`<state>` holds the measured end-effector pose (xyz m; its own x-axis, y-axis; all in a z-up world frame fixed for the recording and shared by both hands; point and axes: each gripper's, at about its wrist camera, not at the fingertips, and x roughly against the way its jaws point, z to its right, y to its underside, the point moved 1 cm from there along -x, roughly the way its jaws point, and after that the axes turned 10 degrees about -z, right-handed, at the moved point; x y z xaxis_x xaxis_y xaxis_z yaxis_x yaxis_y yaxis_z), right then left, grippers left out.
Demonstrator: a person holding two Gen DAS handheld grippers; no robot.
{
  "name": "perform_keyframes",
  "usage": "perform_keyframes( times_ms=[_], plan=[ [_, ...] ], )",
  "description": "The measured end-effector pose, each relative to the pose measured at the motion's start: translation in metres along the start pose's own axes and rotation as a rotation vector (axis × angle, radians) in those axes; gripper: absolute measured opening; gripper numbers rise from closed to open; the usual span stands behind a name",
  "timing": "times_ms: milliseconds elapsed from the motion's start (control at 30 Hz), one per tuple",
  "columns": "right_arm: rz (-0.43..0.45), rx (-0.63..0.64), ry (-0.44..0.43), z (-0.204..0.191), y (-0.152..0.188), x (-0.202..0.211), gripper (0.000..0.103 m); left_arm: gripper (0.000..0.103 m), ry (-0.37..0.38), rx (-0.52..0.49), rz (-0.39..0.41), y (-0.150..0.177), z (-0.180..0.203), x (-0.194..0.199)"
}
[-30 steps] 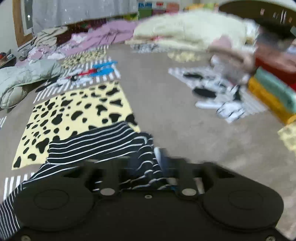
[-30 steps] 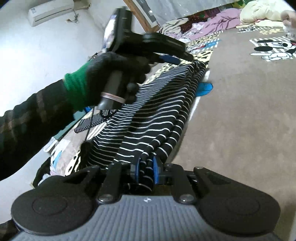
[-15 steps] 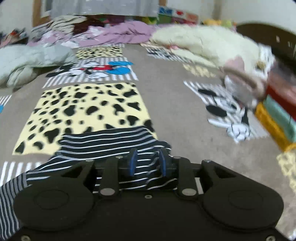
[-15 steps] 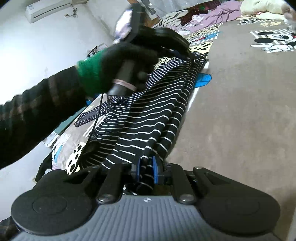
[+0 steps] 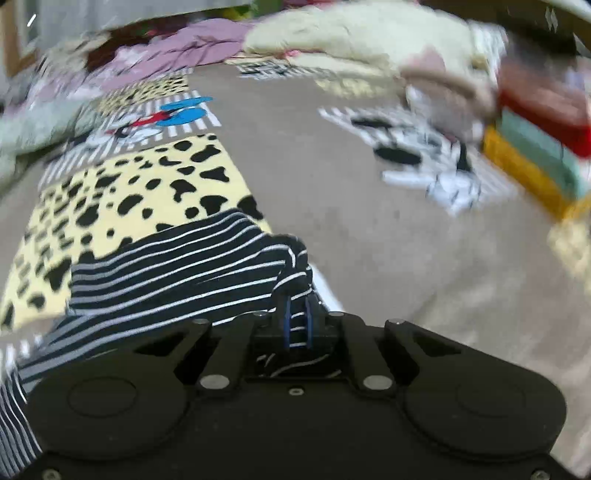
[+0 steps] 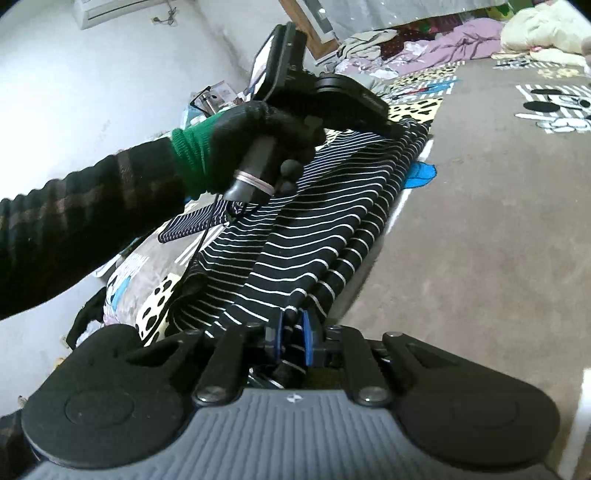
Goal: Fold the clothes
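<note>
The left gripper point(image 5: 297, 314), jaws having just closed, and the right gripper point(image 6: 291, 332) are each clamping the black-and-white striped garment point(image 6: 295, 229), stretching it above the brown blanket point(image 6: 480, 221).

Striped garment point(image 5: 177, 266) on bedspread point(image 5: 369, 229) — clothes pile point(image 5: 362, 33) behind

Leopard-print blanket point(image 5: 122, 199); air conditioner point(image 6: 110, 11) — wall-mounted.
</note>
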<state>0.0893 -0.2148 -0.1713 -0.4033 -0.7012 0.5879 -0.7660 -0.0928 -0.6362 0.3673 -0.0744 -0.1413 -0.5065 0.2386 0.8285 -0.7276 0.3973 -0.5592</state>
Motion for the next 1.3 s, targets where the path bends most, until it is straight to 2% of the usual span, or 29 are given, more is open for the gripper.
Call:
perform_keyframes(
  times_ms=[100,167,367,433,500,633,767,900,1067,1200,1300],
  plan=[
    [-0.019,-0.016,0.0,0.003,0.0,-0.005,0.013,0.007,-0.015,0.024,0.062,-0.007,-0.003,0.015],
    [-0.021,-0.023,-0.004,0.004,0.001,-0.006,0.013,0.007,-0.016,0.011,0.073,-0.011,0.0,0.015],
    [-0.027,-0.042,-0.026,0.008,0.0,-0.01,0.013,0.009,-0.104,-0.051,-0.011,-0.021,0.003,-0.018],
    [-0.032,-0.046,-0.022,0.008,0.001,-0.011,0.013,0.009,-0.108,-0.037,0.024,-0.025,0.002,-0.005],
    [-0.031,-0.048,-0.023,0.008,0.001,-0.011,0.013,0.009,-0.075,-0.016,0.06,-0.024,0.003,0.007],
    [-0.034,-0.043,-0.021,0.008,0.002,-0.013,0.013,0.008,-0.122,-0.051,-0.022,-0.015,0.009,-0.011],
    [-0.036,-0.007,0.014,0.002,0.003,-0.013,0.016,0.009,-0.077,0.066,0.091,-0.008,-0.002,0.035],
    [-0.006,-0.023,0.016,0.003,0.004,-0.002,0.022,0.009,-0.054,0.168,0.166,0.035,-0.008,0.099],
    [0.056,-0.014,0.057,0.002,0.004,0.022,0.022,0.009,0.024,0.262,0.179,0.12,0.008,0.151],
    [0.126,0.016,0.119,-0.005,0.003,0.034,0.022,0.009,0.081,0.31,0.141,0.175,0.026,0.155],
    [0.16,0.139,0.119,-0.026,0.004,0.03,0.022,0.01,0.133,0.359,0.093,0.201,0.033,0.14]
  ],
)
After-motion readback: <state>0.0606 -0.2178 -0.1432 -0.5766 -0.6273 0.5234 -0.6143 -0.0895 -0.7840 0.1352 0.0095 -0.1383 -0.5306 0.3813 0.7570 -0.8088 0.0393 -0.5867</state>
